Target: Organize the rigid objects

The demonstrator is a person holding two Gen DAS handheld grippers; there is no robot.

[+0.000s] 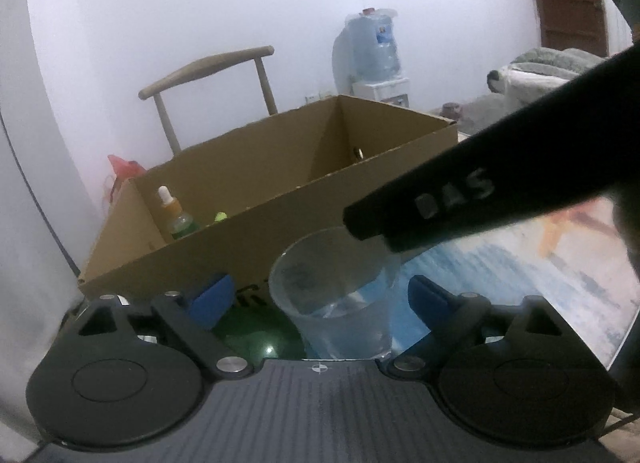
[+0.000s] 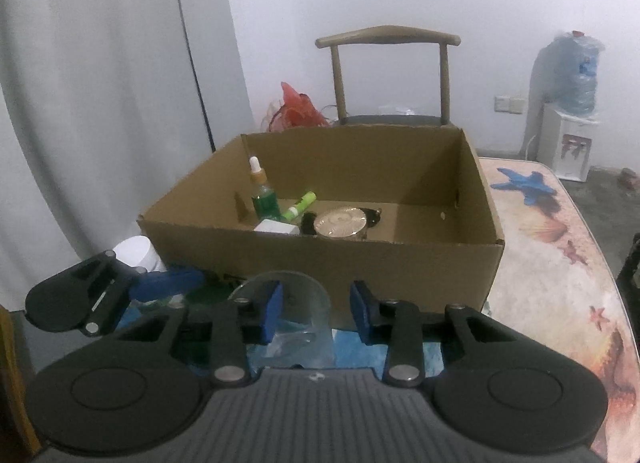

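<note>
Right wrist view: a desk (image 2: 552,263) covered by a seashell-printed cloth is shown, with a cardboard box (image 2: 320,259) at 12 o'clock. A clear plastic cup (image 2: 300,315) is seen between the half-closed right tongs (image 2: 316,313), whether gripped cannot be told. Left tongs (image 1: 320,295) are spread wide around it. A chair (image 2: 388,75) and water dispenser (image 2: 568,143) are set against the white wall.

A cardboard box (image 2: 320,259) walled off the centre of the right wrist frame, its right half bare inside. A clear cup (image 2: 296,315) stood just before it, between the right tongs (image 2: 316,313). Open bench (image 2: 560,283) lay at right.
</note>
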